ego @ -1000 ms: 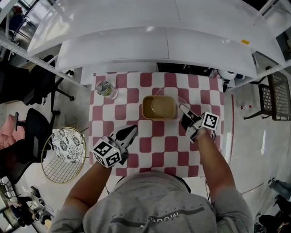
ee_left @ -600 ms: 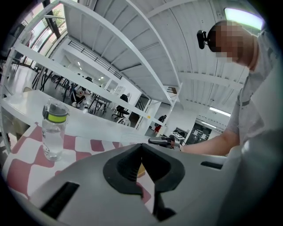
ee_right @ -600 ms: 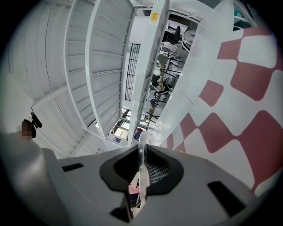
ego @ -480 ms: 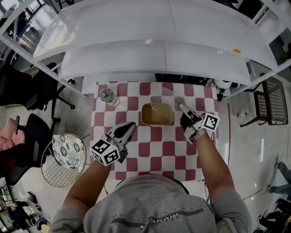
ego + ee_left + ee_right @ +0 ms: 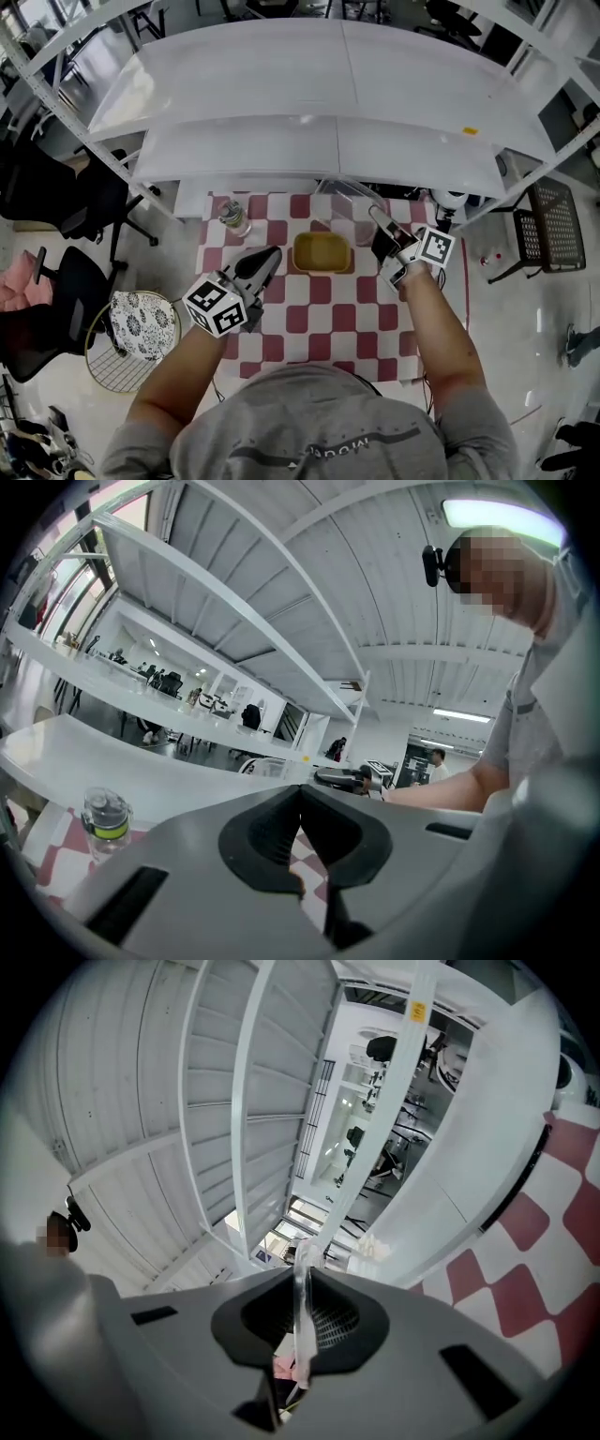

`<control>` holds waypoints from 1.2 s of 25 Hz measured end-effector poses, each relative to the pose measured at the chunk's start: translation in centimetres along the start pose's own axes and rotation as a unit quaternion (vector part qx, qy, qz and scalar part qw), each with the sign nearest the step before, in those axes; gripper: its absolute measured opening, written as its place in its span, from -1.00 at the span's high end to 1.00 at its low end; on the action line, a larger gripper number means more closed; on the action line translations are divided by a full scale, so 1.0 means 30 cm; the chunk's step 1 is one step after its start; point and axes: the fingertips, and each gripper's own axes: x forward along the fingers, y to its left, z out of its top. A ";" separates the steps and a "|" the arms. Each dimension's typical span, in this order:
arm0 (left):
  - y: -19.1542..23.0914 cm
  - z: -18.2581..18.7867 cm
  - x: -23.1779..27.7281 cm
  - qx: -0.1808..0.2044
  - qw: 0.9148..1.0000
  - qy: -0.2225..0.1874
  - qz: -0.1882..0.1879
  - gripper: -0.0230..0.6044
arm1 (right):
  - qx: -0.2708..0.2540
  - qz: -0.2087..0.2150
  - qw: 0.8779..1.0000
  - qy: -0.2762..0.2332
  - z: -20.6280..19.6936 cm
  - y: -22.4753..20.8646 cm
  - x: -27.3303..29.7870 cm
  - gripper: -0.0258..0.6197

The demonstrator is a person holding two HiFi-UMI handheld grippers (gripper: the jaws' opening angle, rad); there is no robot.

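Observation:
A tan rectangular container [image 5: 322, 251] stands open on the red-and-white checked table [image 5: 309, 321]. Just behind and right of it, my right gripper [image 5: 377, 217] is shut on the edge of a clear plastic lid [image 5: 345, 208], held tilted above the table's far side. In the right gripper view the lid's thin clear edge [image 5: 301, 1262] runs up between the jaws of the right gripper [image 5: 302, 1283]. My left gripper [image 5: 270, 255] hovers left of the container, shut with nothing in it. The left gripper [image 5: 300, 799] points across the table, with the right gripper [image 5: 345, 778] beyond it.
A clear water bottle [image 5: 232, 215] with a green band stands at the table's far left corner, also the bottle [image 5: 105, 820]. White shelves [image 5: 319, 103] overhang the far edge. Office chairs [image 5: 56, 206] and a round wire stool [image 5: 141, 326] stand left; a black wire rack [image 5: 553, 230] right.
The right gripper has lifted the clear lid up and away toward the far edge. The left gripper has tipped upward, so the bottle sits lower in its view.

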 end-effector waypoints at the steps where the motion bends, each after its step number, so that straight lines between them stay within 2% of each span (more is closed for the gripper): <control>1: -0.002 0.021 0.000 0.005 1.000 -0.004 0.000 0.88 | -0.006 0.003 1.000 -0.001 0.016 0.023 0.006 0.81; 11: -0.068 0.231 -0.001 0.046 0.998 -0.047 -0.014 0.88 | -0.049 0.044 0.998 -0.013 0.140 0.277 0.038 0.81; 21: -0.160 0.430 -0.057 0.079 0.993 -0.085 -0.029 0.88 | -0.087 0.089 0.992 -0.019 0.200 0.538 0.049 0.81; 30: -0.229 0.554 -0.099 0.102 0.988 -0.111 -0.037 0.88 | -0.112 0.137 0.984 -0.021 0.216 0.754 0.056 0.81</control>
